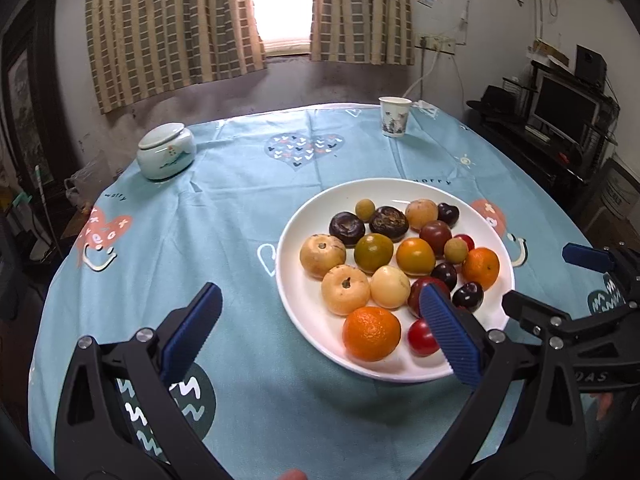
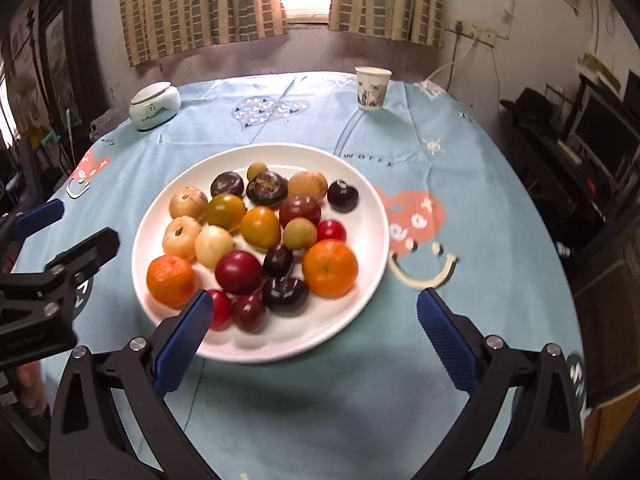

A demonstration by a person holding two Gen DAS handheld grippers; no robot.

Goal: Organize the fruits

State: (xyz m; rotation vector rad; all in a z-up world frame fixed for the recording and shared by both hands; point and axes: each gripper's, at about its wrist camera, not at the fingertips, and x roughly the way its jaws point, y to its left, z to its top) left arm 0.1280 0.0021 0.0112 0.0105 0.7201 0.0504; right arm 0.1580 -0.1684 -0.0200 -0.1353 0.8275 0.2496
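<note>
A white plate point(image 1: 308, 312) on the blue tablecloth holds several fruits: oranges point(image 1: 371, 333), pale yellow round fruits point(image 1: 345, 289), dark plums point(image 1: 467, 296) and red tomatoes point(image 1: 422, 338). The plate also shows in the right wrist view point(image 2: 372, 216), with an orange point(image 2: 330, 267) and a red plum point(image 2: 239, 272) at its near side. My left gripper point(image 1: 322, 322) is open and empty, its right finger over the plate's near edge. My right gripper point(image 2: 314, 328) is open and empty, just short of the plate's near rim. Each gripper shows at the edge of the other's view.
A lidded white ceramic jar point(image 1: 166, 151) stands at the far left of the round table, and a paper cup point(image 1: 394, 116) at the far edge. A monitor and shelves point(image 1: 568, 108) stand to the right of the table. Curtains hang behind.
</note>
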